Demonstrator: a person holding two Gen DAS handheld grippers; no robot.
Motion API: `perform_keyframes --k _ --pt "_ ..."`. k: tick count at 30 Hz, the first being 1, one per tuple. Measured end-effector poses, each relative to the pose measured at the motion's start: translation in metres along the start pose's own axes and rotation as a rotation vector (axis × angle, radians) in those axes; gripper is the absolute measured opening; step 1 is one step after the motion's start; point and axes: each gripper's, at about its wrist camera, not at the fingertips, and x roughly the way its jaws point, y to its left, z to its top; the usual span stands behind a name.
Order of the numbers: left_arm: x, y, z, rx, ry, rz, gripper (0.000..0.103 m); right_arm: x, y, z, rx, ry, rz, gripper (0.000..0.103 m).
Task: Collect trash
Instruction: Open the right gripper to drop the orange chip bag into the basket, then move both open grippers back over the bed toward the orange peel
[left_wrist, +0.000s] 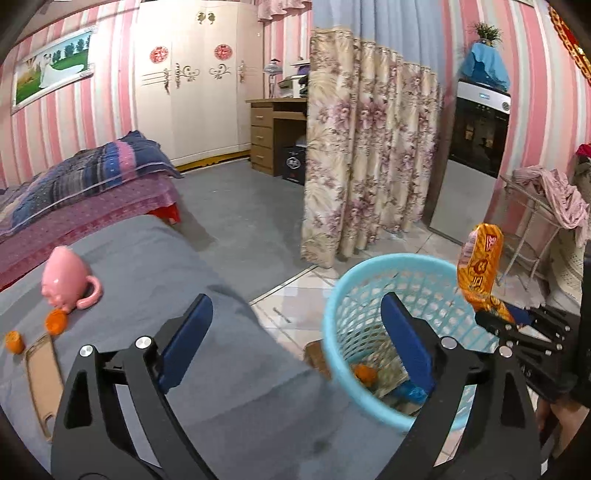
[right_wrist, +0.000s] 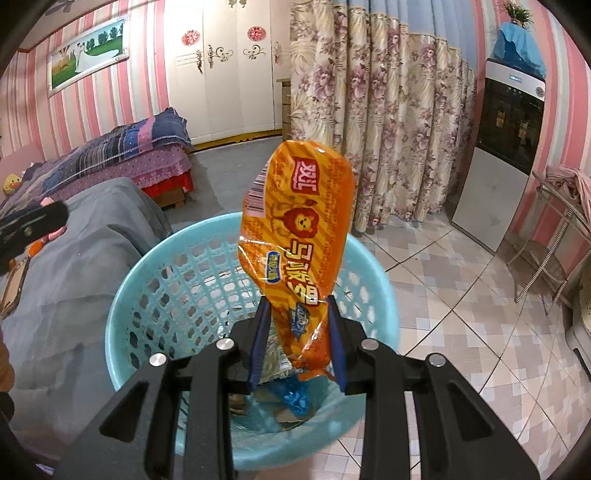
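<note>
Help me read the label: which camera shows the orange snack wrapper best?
The right wrist view: the wrapper fills the centre, printed face toward the camera, pinched in the right gripper above the basket. The left wrist view shows it only small and edge-on.

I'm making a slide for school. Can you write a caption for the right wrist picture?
The right gripper holds an orange snack wrapper above the blue basket.

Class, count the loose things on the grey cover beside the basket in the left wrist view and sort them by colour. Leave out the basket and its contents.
Pink: 1, the pink mug, on its side
Orange: 2, orange piece and orange piece
Tan: 1, the board
Total: 4
</note>
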Motion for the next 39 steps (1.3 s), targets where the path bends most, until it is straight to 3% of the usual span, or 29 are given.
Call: perform_keyframes --k 2,3,4,6,8,13,19,24,27,33,35,39 --pt "-0.004 0.008 -0.003 -0.006 0.001 0.019 0.093 0.005 0.007 0.001 -0.005 -0.002 -0.010 0.033" --pt "-0.006 0.014 -0.005 -0.011 0.001 0.028 0.093 0.008 0.010 0.001 -0.006 -0.001 -0.012 0.043" --pt "-0.009 0.019 -0.006 -0.015 -0.001 0.037 0.094 0.010 0.012 0.000 -0.003 -0.006 -0.018 0.061" --pt "-0.014 0.032 -0.010 -0.026 -0.003 0.057 0.095 0.010 0.016 0.000 0.000 -0.024 -0.028 0.075" --pt "-0.017 0.044 -0.014 -0.039 0.001 0.071 0.095 0.012 0.022 -0.002 -0.007 -0.024 -0.046 0.076" --pt "-0.024 0.078 -0.022 -0.094 0.008 0.111 0.096 0.012 0.030 -0.005 0.003 -0.031 -0.056 0.092" --pt "-0.035 0.122 -0.030 -0.157 0.002 0.149 0.097 0.003 0.052 0.003 -0.016 -0.072 -0.065 0.093" --pt "-0.041 0.175 -0.037 -0.208 0.015 0.221 0.097 -0.001 0.094 0.017 -0.022 -0.107 -0.001 0.097" --pt "-0.044 0.216 -0.044 -0.258 0.034 0.278 0.097 0.000 0.130 0.023 -0.039 -0.126 0.059 0.098" --pt "-0.058 0.316 -0.071 -0.374 0.048 0.472 0.097 0.012 0.214 0.030 -0.089 -0.161 0.183 0.098" --pt "-0.061 0.344 -0.081 -0.418 0.057 0.508 0.097 0.017 0.242 0.029 -0.133 -0.162 0.224 0.098" --pt "-0.054 0.384 -0.092 -0.473 0.102 0.511 0.097 0.022 0.288 0.029 -0.200 -0.185 0.279 0.098"
